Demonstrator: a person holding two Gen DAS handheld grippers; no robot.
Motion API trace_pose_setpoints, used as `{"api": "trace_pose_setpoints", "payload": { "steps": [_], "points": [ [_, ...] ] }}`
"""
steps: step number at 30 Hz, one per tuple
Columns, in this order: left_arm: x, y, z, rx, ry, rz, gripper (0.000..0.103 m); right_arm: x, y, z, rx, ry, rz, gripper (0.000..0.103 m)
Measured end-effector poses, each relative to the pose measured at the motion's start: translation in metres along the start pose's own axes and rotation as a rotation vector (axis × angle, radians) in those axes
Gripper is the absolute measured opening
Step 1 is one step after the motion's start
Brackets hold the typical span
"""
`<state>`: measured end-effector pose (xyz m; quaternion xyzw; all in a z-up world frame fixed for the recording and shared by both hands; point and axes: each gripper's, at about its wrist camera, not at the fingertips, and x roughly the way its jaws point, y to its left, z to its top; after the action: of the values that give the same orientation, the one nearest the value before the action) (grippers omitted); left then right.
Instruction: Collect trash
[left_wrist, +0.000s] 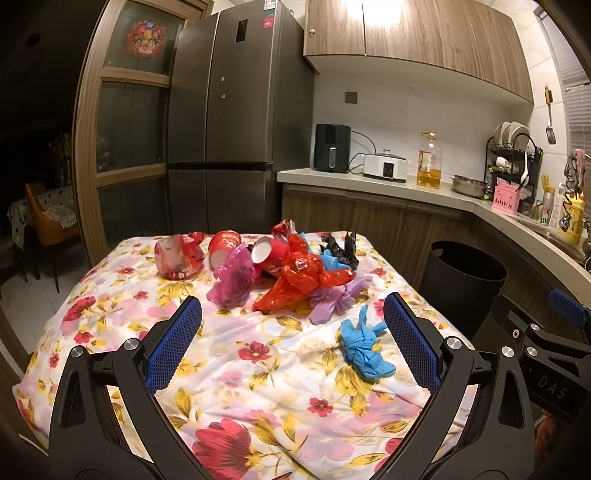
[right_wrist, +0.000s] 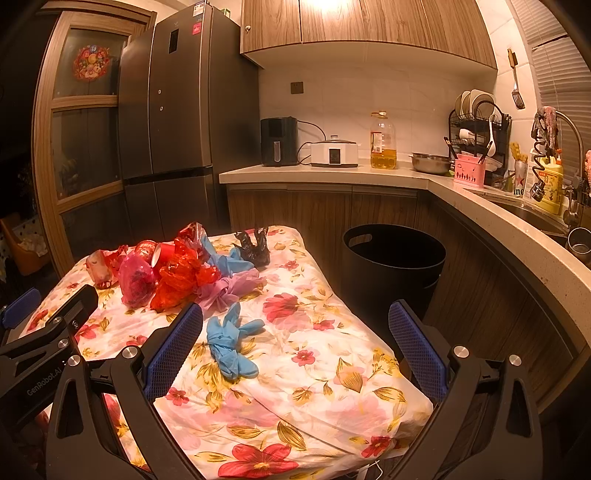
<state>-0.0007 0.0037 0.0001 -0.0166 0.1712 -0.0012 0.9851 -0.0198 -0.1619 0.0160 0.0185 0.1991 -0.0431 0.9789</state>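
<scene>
Trash lies on a floral-cloth table (left_wrist: 258, 387): a blue glove (left_wrist: 364, 347) nearest me, purple gloves (left_wrist: 336, 299), a red plastic bag (left_wrist: 299, 280), a pink bag (left_wrist: 234, 280), red paper cups (left_wrist: 267, 253), a crumpled red-and-white bag (left_wrist: 179, 256) and a black bag (left_wrist: 341, 251). A black trash bin (left_wrist: 465, 280) stands on the floor right of the table. My left gripper (left_wrist: 293, 317) is open and empty above the near cloth. My right gripper (right_wrist: 295, 325) is open and empty; the blue glove (right_wrist: 229, 347) lies by its left finger, and the bin (right_wrist: 393, 262) is ahead.
A kitchen counter (right_wrist: 369, 175) runs behind and to the right, with an air fryer (right_wrist: 279, 142), cooker, oil bottle (right_wrist: 382, 142), steel bowl, dish rack and sink. A tall fridge (left_wrist: 221, 122) stands behind the table. Chairs stand in the dark room at left.
</scene>
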Motion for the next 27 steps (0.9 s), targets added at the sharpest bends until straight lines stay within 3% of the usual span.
{"api": "trace_pose_setpoints", "payload": {
  "steps": [27],
  "points": [
    [0.001,-0.002,0.001,-0.002,0.004,-0.001,0.097,-0.002,-0.002,0.003,0.003,-0.003,-0.004,0.098]
  ]
}}
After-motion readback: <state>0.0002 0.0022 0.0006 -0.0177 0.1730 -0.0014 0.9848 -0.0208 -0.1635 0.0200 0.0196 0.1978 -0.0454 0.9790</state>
